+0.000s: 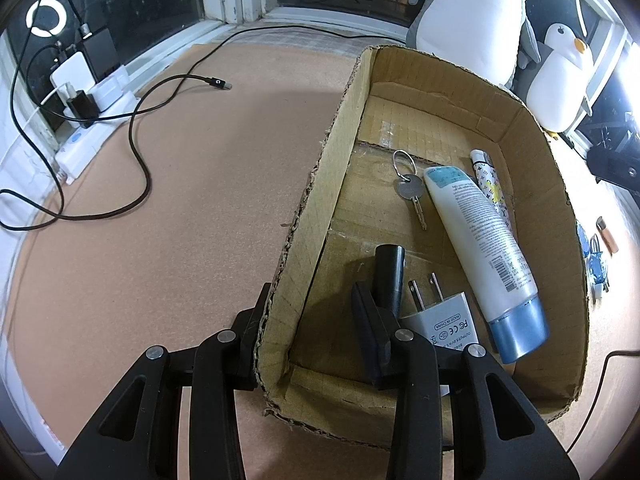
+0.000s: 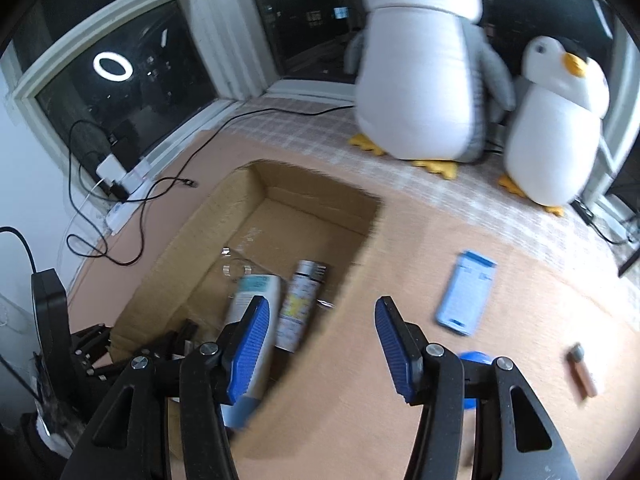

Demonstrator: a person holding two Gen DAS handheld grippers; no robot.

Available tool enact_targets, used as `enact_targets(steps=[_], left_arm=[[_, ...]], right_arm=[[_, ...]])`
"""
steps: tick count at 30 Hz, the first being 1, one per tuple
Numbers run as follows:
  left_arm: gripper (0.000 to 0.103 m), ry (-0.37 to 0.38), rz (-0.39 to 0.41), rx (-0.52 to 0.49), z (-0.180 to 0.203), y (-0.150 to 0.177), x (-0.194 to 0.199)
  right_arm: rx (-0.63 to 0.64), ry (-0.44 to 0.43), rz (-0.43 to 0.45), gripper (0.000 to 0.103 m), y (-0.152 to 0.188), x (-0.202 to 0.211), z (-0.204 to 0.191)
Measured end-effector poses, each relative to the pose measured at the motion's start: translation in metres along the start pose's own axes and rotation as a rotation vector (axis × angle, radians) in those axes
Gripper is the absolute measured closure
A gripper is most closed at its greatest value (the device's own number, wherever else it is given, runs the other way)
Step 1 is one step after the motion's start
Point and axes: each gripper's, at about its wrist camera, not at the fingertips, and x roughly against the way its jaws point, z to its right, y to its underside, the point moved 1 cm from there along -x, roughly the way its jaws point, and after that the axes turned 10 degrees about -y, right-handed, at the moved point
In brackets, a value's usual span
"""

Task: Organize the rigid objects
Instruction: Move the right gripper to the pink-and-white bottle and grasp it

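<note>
An open cardboard box (image 1: 556, 200) lies on the tan mat. In it are a white tube with a blue cap (image 1: 480, 240), a patterned cylinder (image 1: 490, 176), a key on a ring (image 1: 410, 192), a white plug charger (image 1: 444, 320) and a black cylinder (image 1: 390, 276). My left gripper (image 1: 310, 292) is open and straddles the box's left wall, one finger outside against the cardboard and one inside, apart from it. My right gripper (image 2: 320, 302), with blue pads, is open and holds nothing. It hangs over the box's right wall (image 2: 352, 280), above the tube (image 2: 256, 292).
On the mat right of the box lie a light blue packet (image 2: 466, 294), a small copper-coloured stick (image 2: 583, 370) and a blue round thing (image 2: 474, 358) half hidden behind my right finger. Two plush penguins (image 2: 420, 80) stand at the back. Black cables (image 1: 140, 152) and chargers (image 1: 80, 92) lie at the left.
</note>
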Motion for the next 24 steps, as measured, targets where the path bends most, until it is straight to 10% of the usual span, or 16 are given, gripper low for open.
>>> enact_targets(steps=[24], left_arm=[[0.067, -0.030, -0.005, -0.016, 0.005, -0.001, 0.002]], right_arm=[[-0.170, 0.254, -0.023, 0.052, 0.058, 0.071, 0.183]])
